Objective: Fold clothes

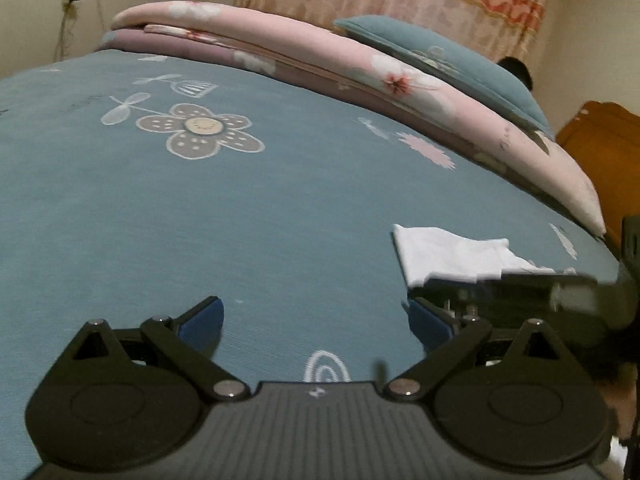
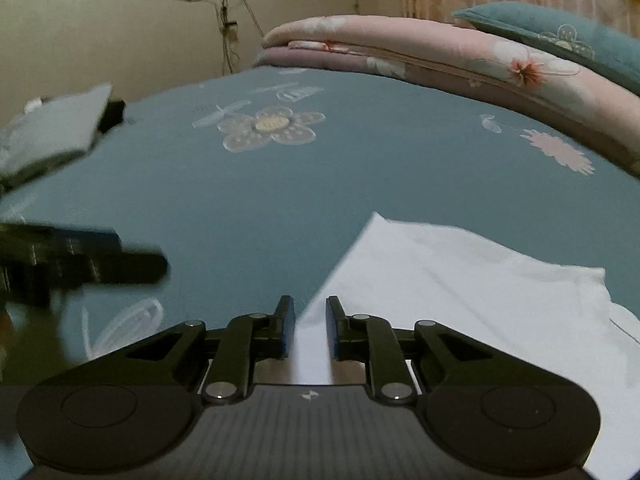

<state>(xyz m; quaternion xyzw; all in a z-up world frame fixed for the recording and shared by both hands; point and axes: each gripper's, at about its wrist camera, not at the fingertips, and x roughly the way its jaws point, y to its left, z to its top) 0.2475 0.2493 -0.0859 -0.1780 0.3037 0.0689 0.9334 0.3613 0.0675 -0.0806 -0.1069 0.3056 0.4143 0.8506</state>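
1. White cotton garment [image 2: 460,280] lies flat on the blue flower-printed bedsheet [image 2: 280,208], at the bed's near edge.
2. The right gripper [image 2: 310,326] has its jaws narrowly apart over the cloth's left edge, not clamped on it.
3. The left gripper [image 1: 316,322] hangs with jaws spread wide above bare sheet, left of the cloth.
4. Along the far edge rest a folded pink floral quilt [image 1: 320,56] and a blue pillow [image 1: 440,60].

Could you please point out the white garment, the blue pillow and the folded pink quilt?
White garment [image 2: 460,280]: right wrist view, its flat middle.
Blue pillow [image 1: 440,56]: left wrist view, its top face.
Pink quilt [image 1: 280,36]: left wrist view, its upper layer.
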